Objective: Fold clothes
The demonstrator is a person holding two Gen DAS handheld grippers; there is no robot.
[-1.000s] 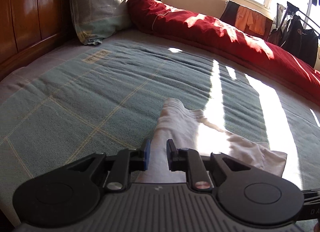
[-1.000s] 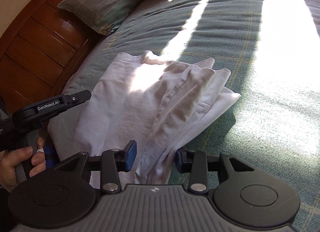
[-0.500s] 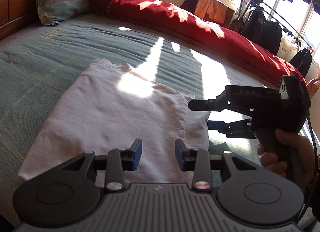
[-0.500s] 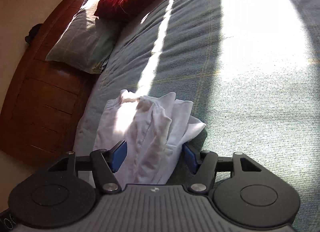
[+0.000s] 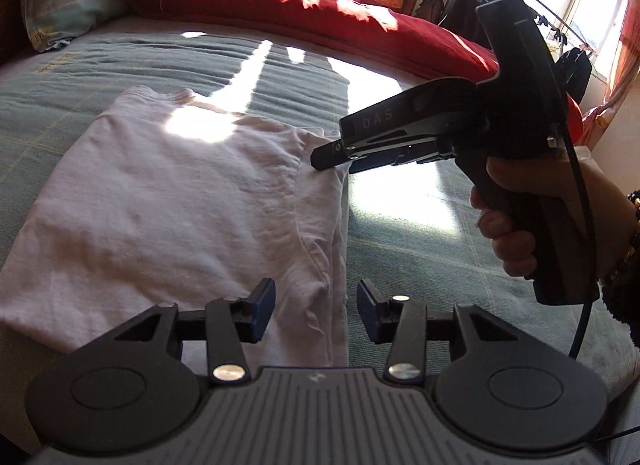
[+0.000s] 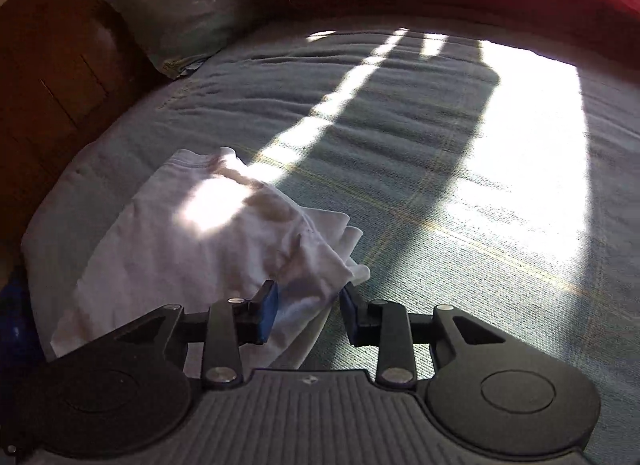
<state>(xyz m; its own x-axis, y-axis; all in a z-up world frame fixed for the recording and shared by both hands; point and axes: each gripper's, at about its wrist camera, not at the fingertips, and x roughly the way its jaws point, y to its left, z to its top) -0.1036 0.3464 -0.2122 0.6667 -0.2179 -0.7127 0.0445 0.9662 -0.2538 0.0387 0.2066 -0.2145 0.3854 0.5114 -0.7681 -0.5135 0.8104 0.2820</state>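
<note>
Left gripper (image 5: 316,307) now over right edge of white shirt (image 5: 168,201), having swung across from left side; jaws opening, empty, folded sleeve edge lying below gap. Means side fold laid, left releases. Right gripper (image 6: 308,307) at shirt's right shoulder corner, jaws closing around bunched sleeve cloth, pads not yet pressing. Shirt flat on green bedspread (image 6: 400,145), collar toward pillow (image 6: 176,13). Next fold likely.

Sleeve side folded in

Left gripper (image 5: 316,311) slid across the white T-shirt (image 5: 168,201), jaws opening; right gripper (image 6: 308,311) closing around bunched fabric (right edge).
</note>
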